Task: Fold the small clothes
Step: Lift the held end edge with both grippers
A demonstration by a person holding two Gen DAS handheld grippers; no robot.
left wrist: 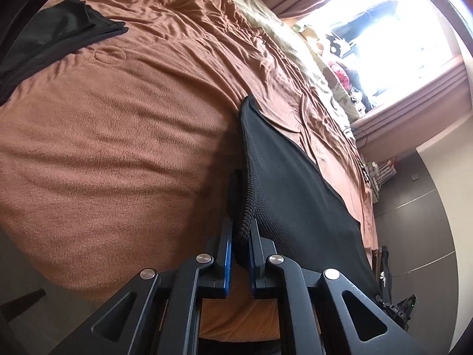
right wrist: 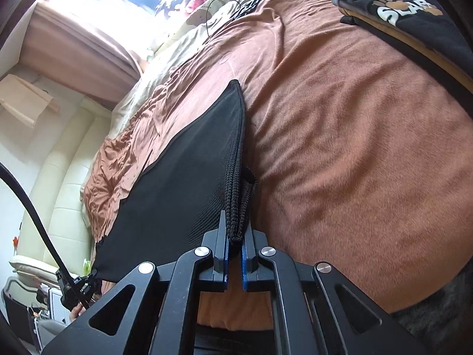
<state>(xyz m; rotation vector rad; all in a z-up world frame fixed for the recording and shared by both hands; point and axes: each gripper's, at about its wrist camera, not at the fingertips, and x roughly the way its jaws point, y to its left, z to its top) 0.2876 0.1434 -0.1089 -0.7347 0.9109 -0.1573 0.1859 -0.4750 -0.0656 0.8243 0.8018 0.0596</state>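
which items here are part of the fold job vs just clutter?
In the job:
- black garment, held stretched above the bed
- left gripper, shut on its knit edge
- right gripper, shut on the other end
- brown blanket, the work surface

Lying about:
- black cloth at the far side
- printed black top, possibly in the pile
- pillows
- curtain

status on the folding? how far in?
Done, apparently: a folded black item lies on the brown blanket, and a stack with a printed black top sits aside. In hand: left gripper and right gripper each pinch the black garment. Left: folding it.
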